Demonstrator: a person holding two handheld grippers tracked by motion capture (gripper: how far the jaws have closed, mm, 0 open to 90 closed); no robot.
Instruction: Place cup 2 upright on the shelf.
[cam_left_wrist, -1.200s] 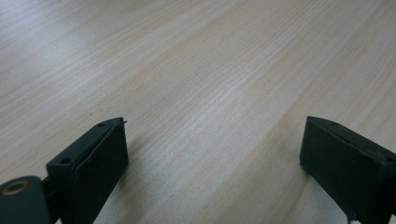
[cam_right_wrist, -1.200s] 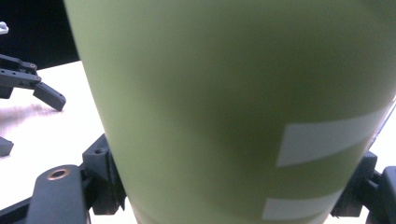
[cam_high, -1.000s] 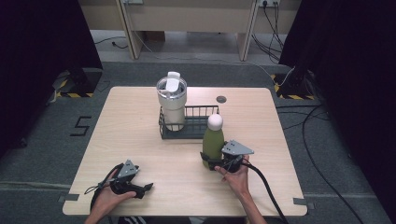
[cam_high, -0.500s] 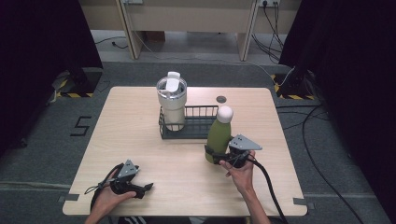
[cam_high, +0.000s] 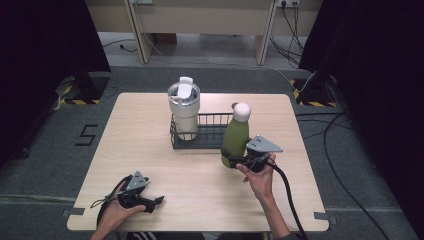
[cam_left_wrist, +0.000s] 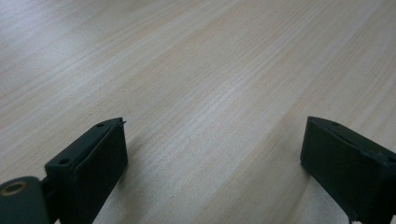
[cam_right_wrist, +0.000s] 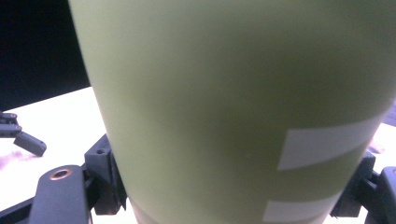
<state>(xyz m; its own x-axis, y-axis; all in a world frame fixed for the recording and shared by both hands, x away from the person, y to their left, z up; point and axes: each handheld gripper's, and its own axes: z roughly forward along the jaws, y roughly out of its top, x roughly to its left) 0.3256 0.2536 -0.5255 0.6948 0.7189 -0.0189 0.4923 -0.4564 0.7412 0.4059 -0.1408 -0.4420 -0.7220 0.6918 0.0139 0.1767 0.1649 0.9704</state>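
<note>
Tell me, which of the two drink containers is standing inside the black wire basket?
The cream tumbler with the clear lid; the green bottle with the pale round cap is outside the basket, clamped in the right gripper.

Upright green bottle (cam_high: 235, 137), pale cap, beside wire basket (cam_high: 210, 131)

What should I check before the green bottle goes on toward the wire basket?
1. Grip: right gripper fingers shut on the green bottle, low on its body: ok.
2. Bottle attitude: roughly upright, cap on top: ok.
3. Room in the wire basket: the white tumbler fills its left end, the right end looks free: ok.
4. Bottle base above the basket rim: cannot tell.
5. Left gripper: open, low over the table near its front edge, away from the path: ok.
6. Right gripper's cable trails back off the table: ok.
</note>
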